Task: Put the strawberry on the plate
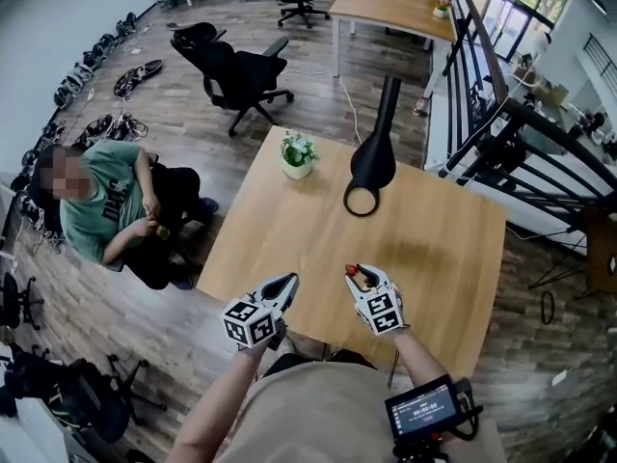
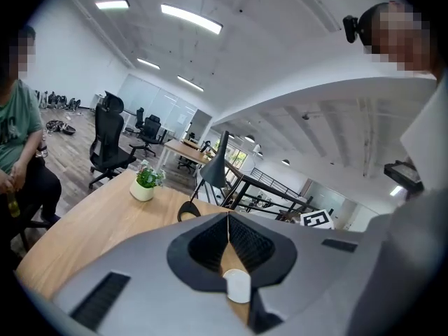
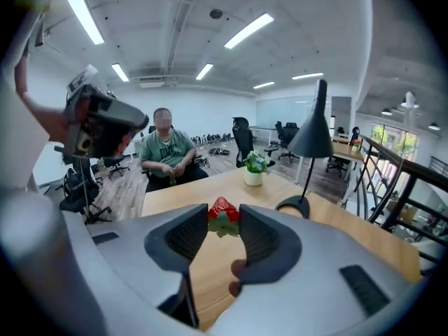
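Right tool (image 3: 222, 220) is gripping the strawberry (image 3: 222, 206) above the near edge of the bench (image 1: 289, 230). Left tool (image 2: 228, 219) beside it is clenched closed, nothing in it.

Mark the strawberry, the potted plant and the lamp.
strawberry (image 3: 222, 207): right gripper view, on its red body.
potted plant (image 1: 298, 149): head view, on the leaves above the white pot.
lamp (image 1: 374, 157): head view, on its black shade.

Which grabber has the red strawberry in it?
The right gripper: the strawberry is pinched between its jaws, up off the table. The left gripper has its jaws shut together with nothing in them.
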`<state>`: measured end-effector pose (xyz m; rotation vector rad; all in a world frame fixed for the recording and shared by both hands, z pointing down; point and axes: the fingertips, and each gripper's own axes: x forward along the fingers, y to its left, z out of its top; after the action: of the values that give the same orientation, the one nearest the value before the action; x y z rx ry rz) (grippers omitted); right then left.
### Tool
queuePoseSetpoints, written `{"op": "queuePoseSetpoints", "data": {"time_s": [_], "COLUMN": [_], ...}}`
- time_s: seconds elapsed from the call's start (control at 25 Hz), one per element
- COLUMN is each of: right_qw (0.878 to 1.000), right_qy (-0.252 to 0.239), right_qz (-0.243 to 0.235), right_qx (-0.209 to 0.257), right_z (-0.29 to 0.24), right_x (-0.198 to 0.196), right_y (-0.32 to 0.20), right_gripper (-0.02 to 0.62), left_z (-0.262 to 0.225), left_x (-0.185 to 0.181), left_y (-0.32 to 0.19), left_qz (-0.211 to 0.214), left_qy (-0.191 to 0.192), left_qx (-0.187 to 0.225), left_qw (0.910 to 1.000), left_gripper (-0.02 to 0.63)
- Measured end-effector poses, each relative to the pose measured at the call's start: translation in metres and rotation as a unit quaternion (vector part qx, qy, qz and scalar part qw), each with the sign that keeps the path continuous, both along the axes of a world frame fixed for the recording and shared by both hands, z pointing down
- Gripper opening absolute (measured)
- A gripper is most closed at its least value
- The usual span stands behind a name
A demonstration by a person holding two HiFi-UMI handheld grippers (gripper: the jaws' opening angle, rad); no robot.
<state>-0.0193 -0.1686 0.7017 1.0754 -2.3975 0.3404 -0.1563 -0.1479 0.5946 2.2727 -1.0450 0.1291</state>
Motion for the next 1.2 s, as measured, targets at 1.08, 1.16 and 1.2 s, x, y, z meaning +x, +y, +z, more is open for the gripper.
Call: {"op": "queuePoseSetpoints", "data": {"time_s": [1.08, 1.16, 1.2], "right_qw": [0.98, 0.981, 0.982], "right_qy": [-0.046, -0.047, -0.048], "right_qz": [0.15, 0.147, 0.145], "right_qx": [0.124, 0.118, 0.115], "right_z": [-0.161, -0.155, -0.152], "right_x": [0.168, 0.173, 0.176], "right_y": [0.082, 0.083, 0.084], "right_gripper": [0.141, 0.141, 0.141], "left_z": [-0.017, -0.013, -0.01], "left_x": [0.117, 0.118, 0.119], "left_y": [0.0, 0.005, 0.007], "left_qz": [0.081, 0.074, 0.072], "left_qy": [0.043, 0.043, 0.041], "left_qx": [0.034, 0.029, 0.027], "left_qw": [0.9952, 0.9959, 0.9962], "left_gripper": [0.005, 0.005, 0.005]}}
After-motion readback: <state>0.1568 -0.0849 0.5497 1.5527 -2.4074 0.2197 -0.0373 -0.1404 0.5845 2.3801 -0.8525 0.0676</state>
